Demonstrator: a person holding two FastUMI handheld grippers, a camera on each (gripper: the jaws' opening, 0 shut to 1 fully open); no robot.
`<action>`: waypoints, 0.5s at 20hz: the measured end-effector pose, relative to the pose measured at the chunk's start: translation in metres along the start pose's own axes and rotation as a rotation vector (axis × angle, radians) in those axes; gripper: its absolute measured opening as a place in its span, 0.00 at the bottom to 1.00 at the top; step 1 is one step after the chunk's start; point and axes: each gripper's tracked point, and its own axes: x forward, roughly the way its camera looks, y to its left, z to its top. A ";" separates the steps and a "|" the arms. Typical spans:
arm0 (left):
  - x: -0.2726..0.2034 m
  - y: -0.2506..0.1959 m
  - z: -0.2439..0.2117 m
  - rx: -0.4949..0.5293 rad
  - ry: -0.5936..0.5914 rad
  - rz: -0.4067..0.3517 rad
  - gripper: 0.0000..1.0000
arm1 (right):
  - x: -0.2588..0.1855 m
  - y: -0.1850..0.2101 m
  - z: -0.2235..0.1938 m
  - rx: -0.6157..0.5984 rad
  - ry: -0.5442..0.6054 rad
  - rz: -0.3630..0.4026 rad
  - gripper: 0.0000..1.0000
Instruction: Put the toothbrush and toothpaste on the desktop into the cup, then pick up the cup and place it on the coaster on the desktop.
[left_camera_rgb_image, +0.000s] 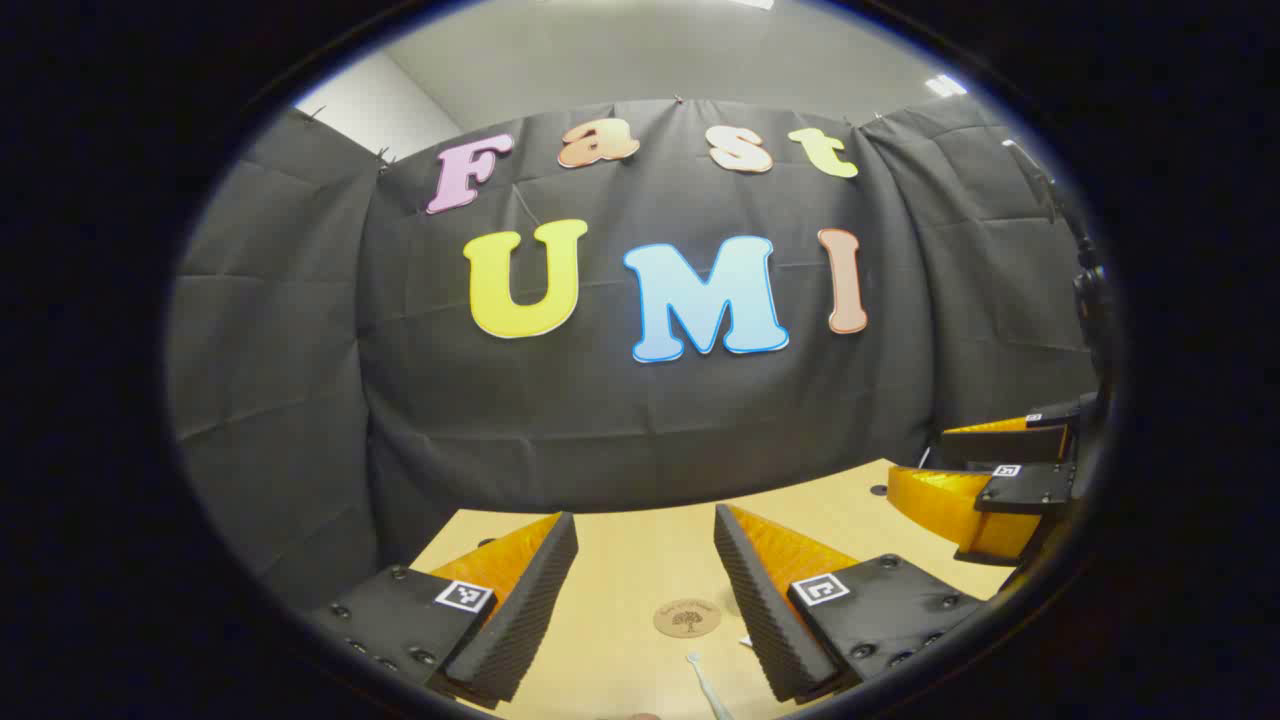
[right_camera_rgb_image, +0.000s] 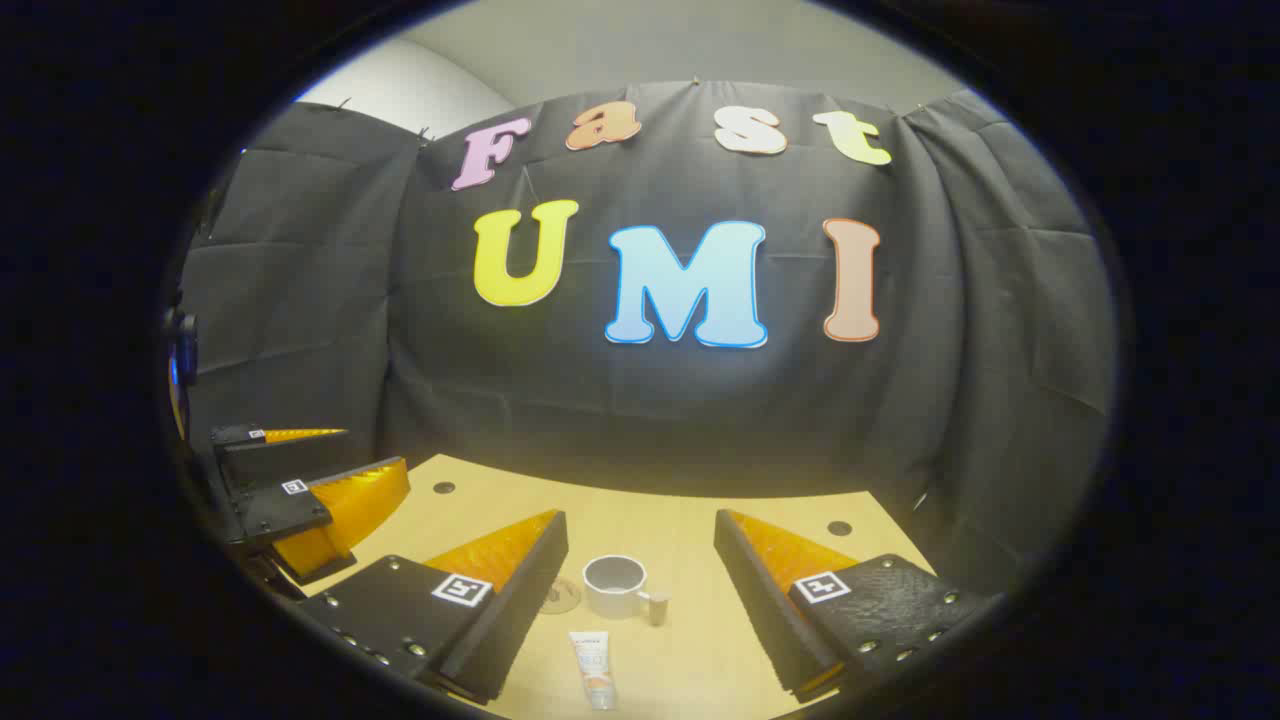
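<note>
Your right hand-held gripper (right_camera_rgb_image: 640, 590), fingers apart and empty, has the toothpaste tube (right_camera_rgb_image: 594, 668) lying lengthwise just ahead, nearer than the cup (right_camera_rgb_image: 614, 586); the left hand-held gripper (left_camera_rgb_image: 645, 590), also apart, faces the toothbrush (left_camera_rgb_image: 706, 685).

Desktop (right_camera_rgb_image: 690, 640), lower centre of the right gripper view: pale yellow wood tone with small dark round holes. Cup (right_camera_rgb_image: 615, 586), centre bottom: white outside, grey within. Toothpaste (right_camera_rgb_image: 594, 668), bottom edge: white tube with an orange patch. Coaster (left_camera_rgb_image: 687, 617), lower centre of the left gripper view: round, light brown, dark tree motif. Toothbrush (left_camera_rgb_image: 703, 680), bottom edge: white.
</note>
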 end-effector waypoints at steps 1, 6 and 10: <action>0.001 0.001 -0.002 -0.005 0.006 -0.005 0.91 | 0.000 0.001 -0.001 -0.002 0.004 0.001 0.94; 0.003 -0.003 -0.016 -0.024 0.044 -0.028 0.93 | 0.003 0.002 -0.008 0.001 0.025 0.002 0.94; 0.006 0.000 -0.023 -0.027 0.062 -0.028 0.93 | 0.006 0.003 -0.013 0.001 0.042 0.005 0.94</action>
